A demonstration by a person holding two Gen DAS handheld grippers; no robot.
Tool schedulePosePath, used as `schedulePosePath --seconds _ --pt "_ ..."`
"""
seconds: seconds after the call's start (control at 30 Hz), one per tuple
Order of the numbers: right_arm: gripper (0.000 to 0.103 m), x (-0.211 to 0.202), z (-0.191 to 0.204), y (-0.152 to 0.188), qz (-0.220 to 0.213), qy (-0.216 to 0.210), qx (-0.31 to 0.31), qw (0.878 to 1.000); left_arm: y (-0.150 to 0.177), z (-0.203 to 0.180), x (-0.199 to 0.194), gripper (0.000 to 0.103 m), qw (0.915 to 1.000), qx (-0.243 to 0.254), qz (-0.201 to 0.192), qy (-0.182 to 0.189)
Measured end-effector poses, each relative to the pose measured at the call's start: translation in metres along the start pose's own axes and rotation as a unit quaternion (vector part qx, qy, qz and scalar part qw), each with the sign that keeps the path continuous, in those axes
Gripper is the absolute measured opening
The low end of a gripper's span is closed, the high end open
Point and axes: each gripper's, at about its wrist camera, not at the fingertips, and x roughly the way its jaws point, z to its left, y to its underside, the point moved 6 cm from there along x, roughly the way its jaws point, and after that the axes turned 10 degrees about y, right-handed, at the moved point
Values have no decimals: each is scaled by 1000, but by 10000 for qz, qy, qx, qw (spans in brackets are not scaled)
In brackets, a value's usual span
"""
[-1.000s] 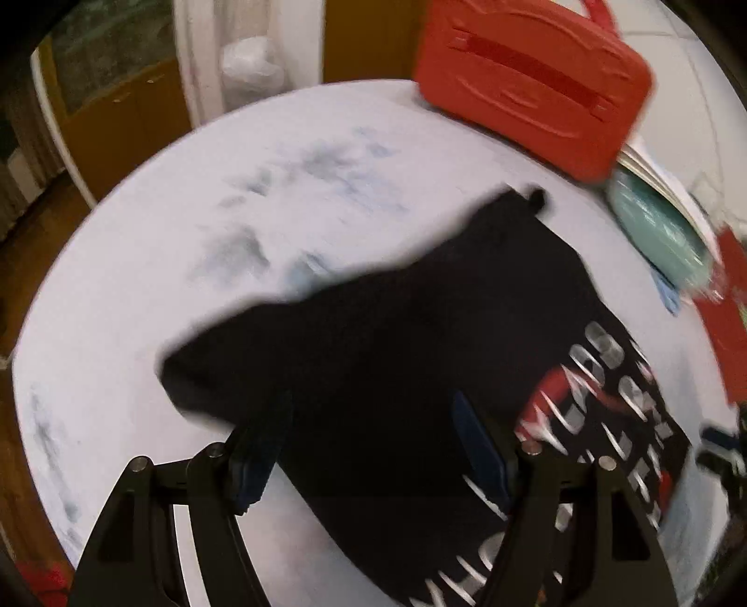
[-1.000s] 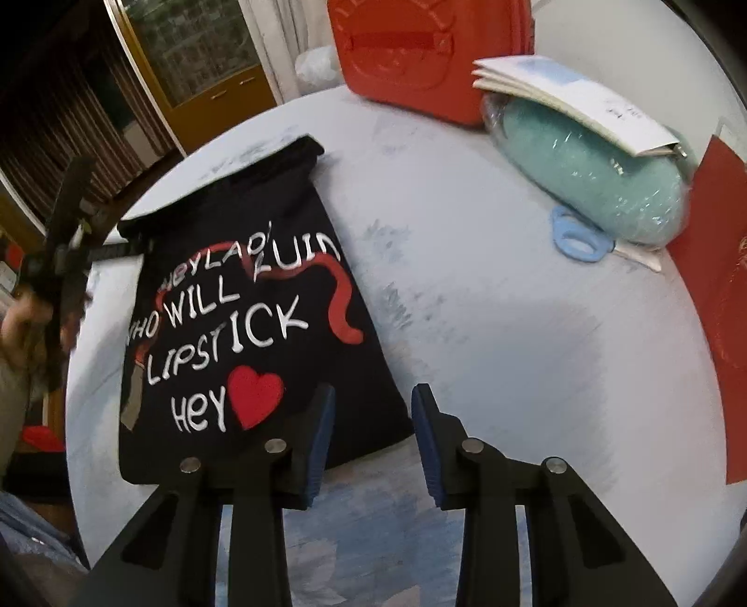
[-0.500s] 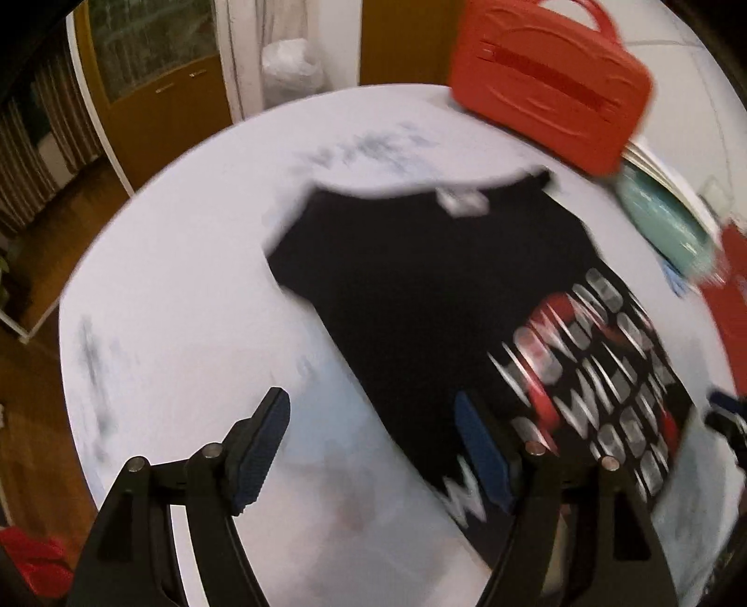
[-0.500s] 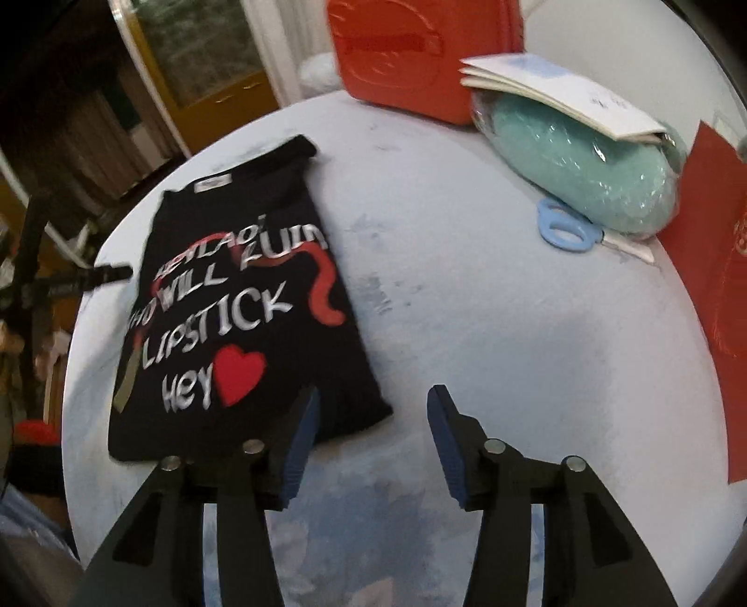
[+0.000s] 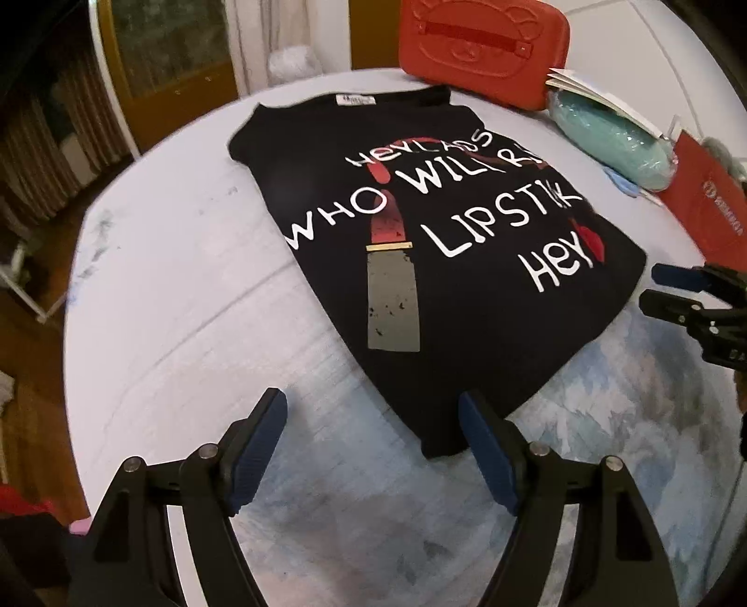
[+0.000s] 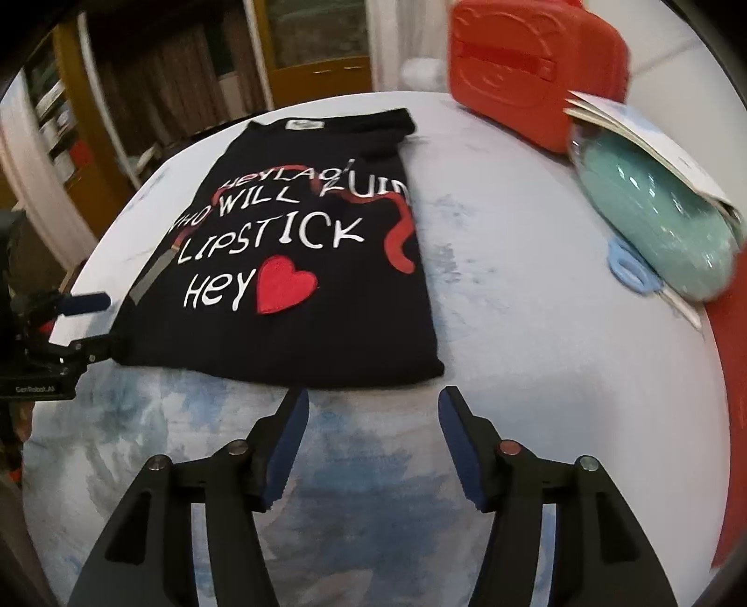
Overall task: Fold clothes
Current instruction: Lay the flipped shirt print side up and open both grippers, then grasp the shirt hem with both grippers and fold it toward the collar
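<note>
A black T-shirt [image 5: 420,233] with white lettering, a lipstick print and a red heart lies flat on the round white table, sides folded in to a long rectangle, collar at the far end. It also shows in the right wrist view [image 6: 299,261]. My left gripper [image 5: 373,411] is open and empty, just before the shirt's near left corner. My right gripper [image 6: 373,406] is open and empty, just before the shirt's near right corner. Each gripper shows in the other's view: the right one [image 5: 672,289], the left one [image 6: 79,327].
The table [image 5: 186,289] is round, its edge close on the left. A red case [image 5: 485,42] stands at the back. A teal bundle [image 5: 616,135] under papers, blue scissors [image 6: 630,271] and a red folder [image 5: 714,210] lie at the right.
The left gripper has let go of the folded side of the shirt and pulled back to its near corner. The right gripper has drawn back and opened wider. The shirt now lies flat.
</note>
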Motion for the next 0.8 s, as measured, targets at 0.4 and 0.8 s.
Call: schedulePosePath --seconds 0.4,0.8 --pt "68 7 -1 -9 -324 -24 -325 9989 8 -13 2 84 9994 -263 -135 -159" --pt "78 17 -8 -12 -476 -44 -210 9986 1 -14 11 103 9990 -57 -365 -254"
